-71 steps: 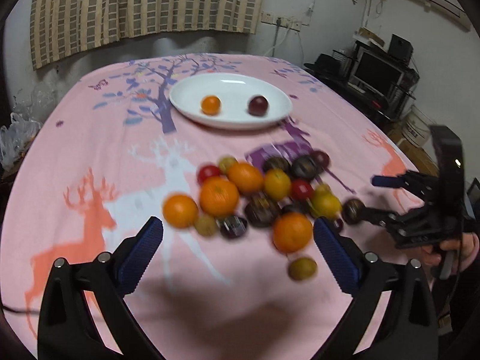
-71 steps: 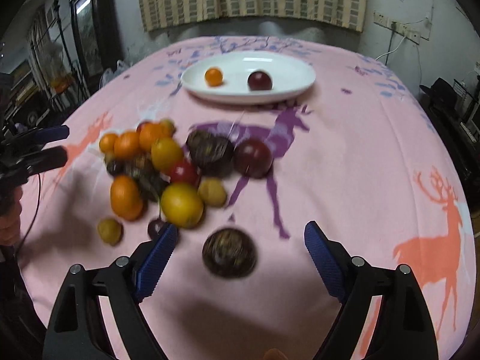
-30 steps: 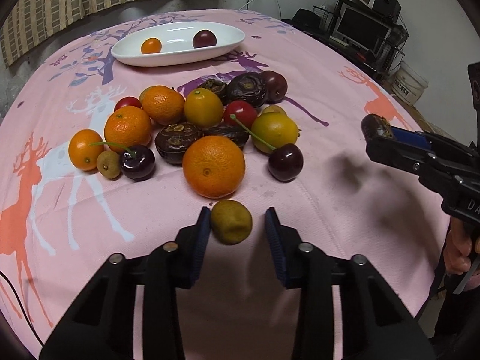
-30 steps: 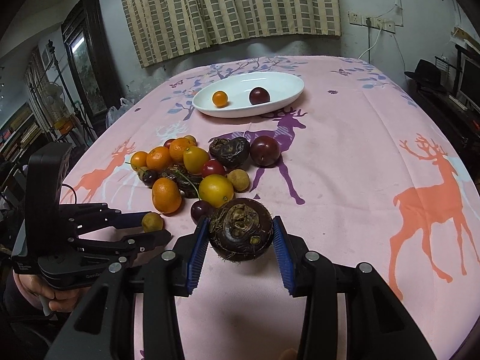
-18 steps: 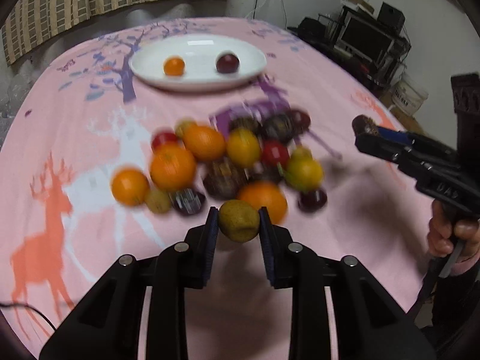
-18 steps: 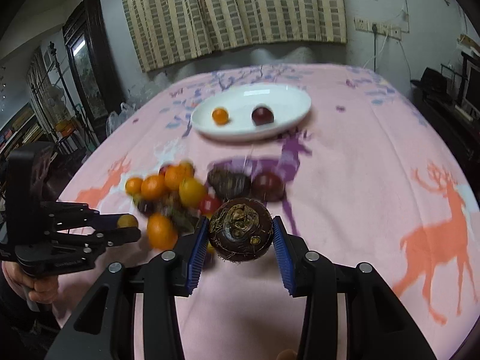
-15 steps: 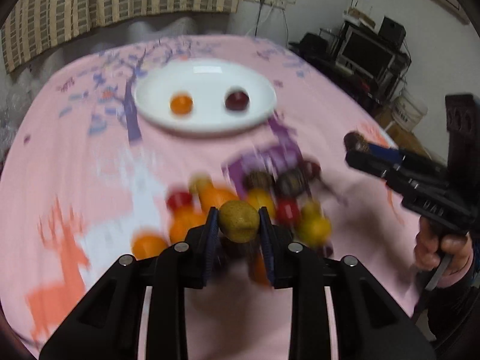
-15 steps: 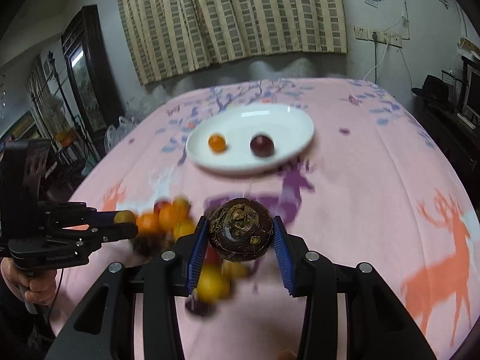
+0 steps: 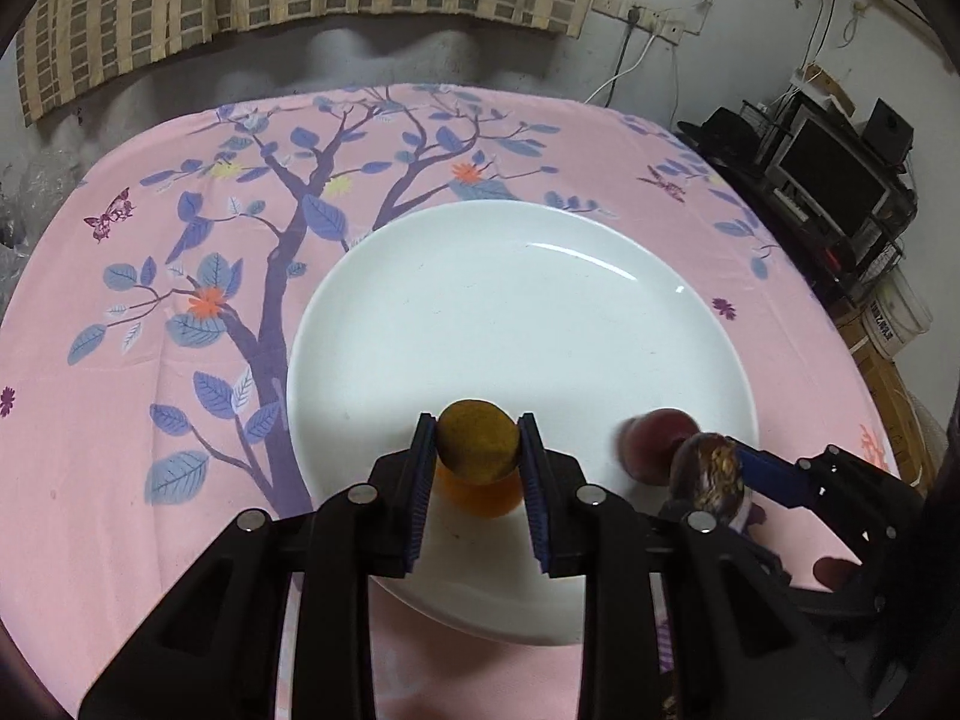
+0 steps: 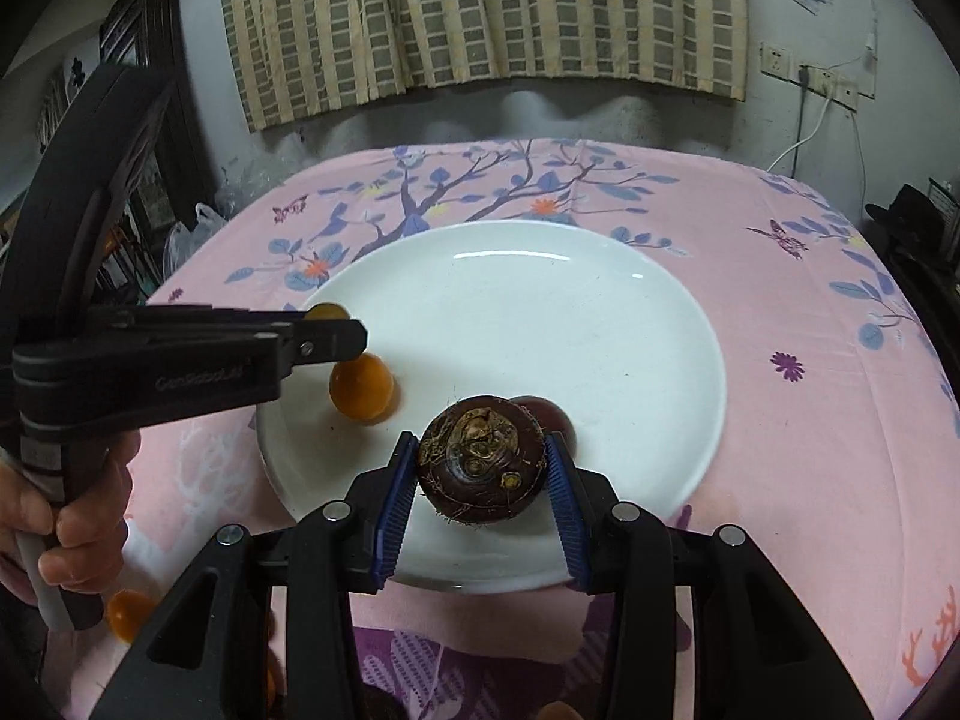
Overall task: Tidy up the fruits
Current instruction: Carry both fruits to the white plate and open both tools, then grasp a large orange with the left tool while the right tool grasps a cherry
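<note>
My left gripper (image 9: 477,450) is shut on a small olive-brown fruit (image 9: 477,449) and holds it above the near part of the white plate (image 9: 528,312). A small orange fruit (image 9: 480,495) lies on the plate just under it. My right gripper (image 10: 480,462) is shut on a dark purple-brown round fruit (image 10: 480,459) over the plate's (image 10: 540,312) near edge. A dark red plum (image 10: 549,414) lies on the plate behind it. The orange fruit (image 10: 361,387) and the left gripper (image 10: 336,333) show in the right wrist view; the right gripper (image 9: 711,471) and plum (image 9: 657,441) show in the left wrist view.
The plate sits on a pink cloth (image 9: 150,360) with a purple tree print. A loose orange fruit (image 10: 126,615) lies on the cloth at the lower left of the right wrist view. A TV stand (image 9: 828,168) and boxes stand beyond the table's right edge.
Both grippers have carried their fruits forward from the pile to over the plate, which now fills both views. The grips have not changed.
</note>
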Tool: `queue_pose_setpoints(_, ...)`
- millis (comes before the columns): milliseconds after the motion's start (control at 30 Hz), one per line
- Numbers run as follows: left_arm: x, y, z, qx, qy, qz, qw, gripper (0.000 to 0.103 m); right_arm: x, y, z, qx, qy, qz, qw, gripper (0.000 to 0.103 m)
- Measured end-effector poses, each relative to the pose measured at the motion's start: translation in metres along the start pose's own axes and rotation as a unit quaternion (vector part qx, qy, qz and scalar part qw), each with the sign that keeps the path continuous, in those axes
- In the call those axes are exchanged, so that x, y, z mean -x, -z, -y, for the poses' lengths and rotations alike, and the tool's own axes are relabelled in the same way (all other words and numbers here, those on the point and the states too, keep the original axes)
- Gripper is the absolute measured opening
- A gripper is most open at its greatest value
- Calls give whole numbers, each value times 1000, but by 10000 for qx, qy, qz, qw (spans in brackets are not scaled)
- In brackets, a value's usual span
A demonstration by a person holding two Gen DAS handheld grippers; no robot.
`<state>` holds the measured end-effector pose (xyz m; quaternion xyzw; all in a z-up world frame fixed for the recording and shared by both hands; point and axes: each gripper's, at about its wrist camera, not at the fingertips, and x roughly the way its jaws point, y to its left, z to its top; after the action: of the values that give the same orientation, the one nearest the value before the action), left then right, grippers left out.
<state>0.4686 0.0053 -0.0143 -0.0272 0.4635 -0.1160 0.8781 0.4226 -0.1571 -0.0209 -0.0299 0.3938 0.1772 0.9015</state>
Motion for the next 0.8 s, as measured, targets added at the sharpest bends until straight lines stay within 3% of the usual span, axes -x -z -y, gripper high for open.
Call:
queue_pose_setpoints(33, 1, 1, -1, 21, -90, 2, 10000, 50, 0, 0, -3, 28, 17, -33, 10000, 68)
queue_pose_setpoints(67, 5, 4, -2, 45, -173, 69, 9998, 71, 4, 1, -4, 18, 28, -28, 10000, 75)
queue_pose_setpoints(133, 27, 12, -3, 75, -329, 448, 9984, 94, 18, 2, -8, 31, 61, 67, 10000, 78)
queue_pose_setpoints(333, 90, 48, -2, 140, -168, 956, 9952, 98, 73, 19, -27, 219, 86, 418, 9988, 83)
queue_pose_setpoints(600, 155, 137, -5, 434, -221, 1294, 9904, 98, 135, 70, -47, 82, 102, 640, 9979, 87)
queue_pose_setpoints(800, 167, 206, -14, 370, -303, 863, 9951, 98, 159, 128, -54, -145, 8, 332, 9993, 87)
